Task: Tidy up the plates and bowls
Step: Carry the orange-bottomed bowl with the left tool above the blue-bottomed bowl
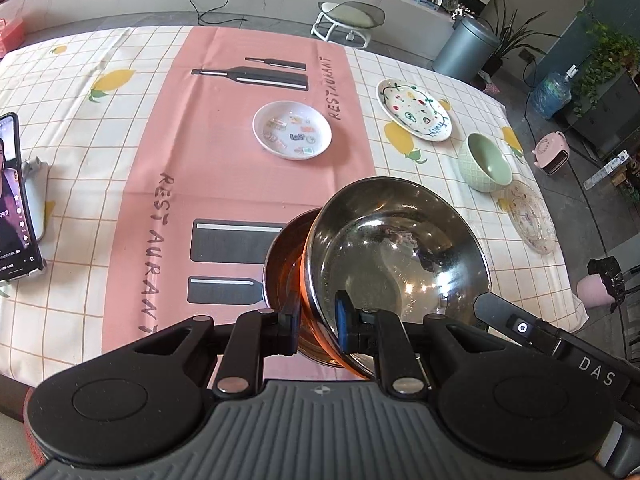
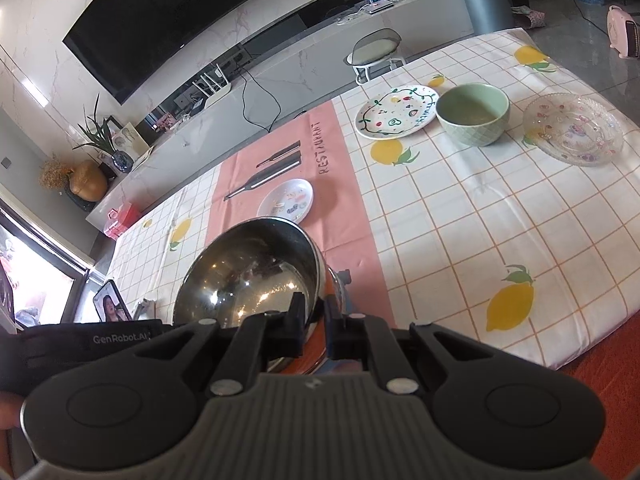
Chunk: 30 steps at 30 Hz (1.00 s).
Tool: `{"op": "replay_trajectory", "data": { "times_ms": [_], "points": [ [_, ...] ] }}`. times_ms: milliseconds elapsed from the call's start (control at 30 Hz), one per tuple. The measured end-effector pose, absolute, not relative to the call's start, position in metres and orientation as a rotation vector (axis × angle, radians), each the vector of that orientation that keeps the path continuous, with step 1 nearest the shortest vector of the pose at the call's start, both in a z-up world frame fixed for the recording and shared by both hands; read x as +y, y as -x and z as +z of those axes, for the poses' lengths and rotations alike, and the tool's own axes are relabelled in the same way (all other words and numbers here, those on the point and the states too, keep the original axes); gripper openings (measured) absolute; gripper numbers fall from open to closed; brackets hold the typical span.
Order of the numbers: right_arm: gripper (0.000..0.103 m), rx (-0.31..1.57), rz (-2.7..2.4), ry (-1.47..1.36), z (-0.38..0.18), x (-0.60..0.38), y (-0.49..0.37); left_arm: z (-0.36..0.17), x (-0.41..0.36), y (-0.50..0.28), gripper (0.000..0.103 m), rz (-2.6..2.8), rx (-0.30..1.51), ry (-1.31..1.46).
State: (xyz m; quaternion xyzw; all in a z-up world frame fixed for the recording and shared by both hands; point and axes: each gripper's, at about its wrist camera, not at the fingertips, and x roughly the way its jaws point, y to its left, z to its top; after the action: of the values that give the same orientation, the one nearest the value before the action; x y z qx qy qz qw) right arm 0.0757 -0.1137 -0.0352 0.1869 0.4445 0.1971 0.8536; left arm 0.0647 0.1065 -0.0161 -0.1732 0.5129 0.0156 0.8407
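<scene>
My left gripper (image 1: pixel 318 330) and right gripper (image 2: pixel 314 330) each clamp the rim of one steel bowl (image 1: pixel 396 256), tilted at lower centre, empty, seemingly nested on a second. Sorting looks barely begun: small plate (image 1: pixel 292 130), painted plate (image 1: pixel 414 110), empty green bowl (image 1: pixel 484 162) and glass plate (image 1: pixel 532 216) sit scattered upper right.

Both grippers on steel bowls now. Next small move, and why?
Probably ease the tilted steel bowl down level into the second steel bowl beneath it. The left gripper pinches its rim, and it already overlaps the lower one. The right gripper also clamps a bowl rim, so release only once it is seated.
</scene>
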Motion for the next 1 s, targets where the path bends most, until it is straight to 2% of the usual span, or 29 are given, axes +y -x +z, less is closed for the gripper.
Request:
{"op": "replay_trajectory", "data": {
  "times_ms": [233, 633, 800, 833, 867, 933, 1000],
  "points": [
    [0.007, 0.952, 0.421, -0.398, -0.046, -0.110, -0.085, -0.025, 0.108, -0.071, 0.019, 0.052, 1.114, 0.348],
    [0.006, 0.988, 0.426, -0.390, -0.060, -0.102, -0.094, -0.033, 0.095, -0.081, 0.020, 0.051, 1.158, 0.148],
    [0.005, 1.006, 0.439, -0.394, -0.065, -0.101, -0.094, -0.033, 0.093, -0.080, 0.024, 0.042, 1.140, 0.115],
    [0.005, 1.006, 0.440, -0.395, -0.066, -0.101, -0.094, -0.032, 0.093, -0.079, 0.025, 0.038, 1.135, 0.112],
    [0.010, 1.006, 0.443, -0.404, -0.066, -0.102, -0.094, -0.031, 0.093, -0.077, 0.031, 0.035, 1.128, 0.113],
    [0.012, 1.005, 0.440, -0.422, -0.064, -0.105, -0.094, -0.028, 0.096, -0.073, 0.038, 0.018, 1.098, 0.138],
    [0.026, 1.001, 0.441, -0.431, -0.063, -0.108, -0.094, -0.025, 0.103, -0.067, 0.046, 0.018, 1.047, 0.200]
  ]
}}
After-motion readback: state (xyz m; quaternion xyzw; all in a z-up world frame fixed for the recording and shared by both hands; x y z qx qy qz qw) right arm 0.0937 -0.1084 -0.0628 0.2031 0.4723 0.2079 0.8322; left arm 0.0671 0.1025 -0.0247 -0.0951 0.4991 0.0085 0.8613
